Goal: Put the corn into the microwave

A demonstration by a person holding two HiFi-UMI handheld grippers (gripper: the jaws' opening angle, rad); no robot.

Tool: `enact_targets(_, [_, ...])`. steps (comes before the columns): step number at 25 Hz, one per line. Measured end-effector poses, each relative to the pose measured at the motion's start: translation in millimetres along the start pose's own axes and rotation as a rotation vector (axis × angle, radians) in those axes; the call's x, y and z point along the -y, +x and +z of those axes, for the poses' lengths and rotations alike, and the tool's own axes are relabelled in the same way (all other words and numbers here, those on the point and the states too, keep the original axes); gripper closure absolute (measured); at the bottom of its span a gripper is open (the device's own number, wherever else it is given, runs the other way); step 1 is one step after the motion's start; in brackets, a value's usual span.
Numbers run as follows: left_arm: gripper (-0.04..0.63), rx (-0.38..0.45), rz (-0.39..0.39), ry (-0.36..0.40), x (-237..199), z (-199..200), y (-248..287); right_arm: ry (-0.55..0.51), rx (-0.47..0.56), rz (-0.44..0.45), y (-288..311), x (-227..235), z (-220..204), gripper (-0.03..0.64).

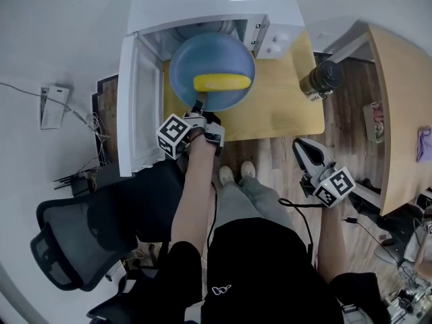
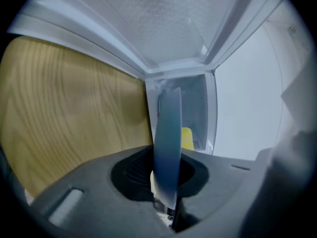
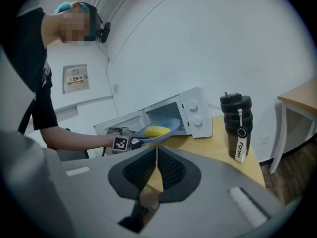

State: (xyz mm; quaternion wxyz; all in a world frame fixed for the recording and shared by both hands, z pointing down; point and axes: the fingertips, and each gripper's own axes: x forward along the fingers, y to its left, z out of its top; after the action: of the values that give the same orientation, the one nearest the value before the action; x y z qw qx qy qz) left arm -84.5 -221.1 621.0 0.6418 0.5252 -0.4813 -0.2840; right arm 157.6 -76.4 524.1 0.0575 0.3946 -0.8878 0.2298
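Note:
A yellow corn cob [image 1: 223, 82] lies on a blue plate [image 1: 212, 59]. My left gripper [image 1: 199, 106] is shut on the plate's near rim and holds it level in front of the open white microwave [image 1: 277, 36], partly inside the opening. In the left gripper view the plate [image 2: 167, 143] stands edge-on between the jaws, with the corn [image 2: 187, 138] beyond it and the microwave cavity [image 2: 190, 100] just ahead. My right gripper [image 1: 300, 146] hangs shut and empty off the table's near edge, at lower right. From its own view I see the plate [image 3: 163, 128] and corn [image 3: 157, 131].
The microwave door [image 1: 135, 106] swings open to the left. A dark bottle [image 1: 322, 78] stands on the wooden table [image 1: 283, 110] right of the microwave. A black office chair [image 1: 81, 235] sits at lower left, and a second wooden table [image 1: 398, 113] runs along the right.

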Motion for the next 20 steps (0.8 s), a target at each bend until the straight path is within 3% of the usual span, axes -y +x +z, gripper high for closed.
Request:
enact_targets(9, [0.546,0.103,0.022,-0.057,7.9,33.9,55.4,0.04,-0.037,-0.005,8.3,6.3,-16.9,0.603])
enact_targets(16, [0.537,0.115,0.036,-0.054,7.6,52.8,98.0,0.05,-0.064,0.015,23.1,6.4,-23.3,0.604])
enact_targets(20, [0.538,0.118,0.029,-0.057,9.4,60.6,120.9,0.09,-0.02,0.023,27.3,5.5,-12.7,0.612])
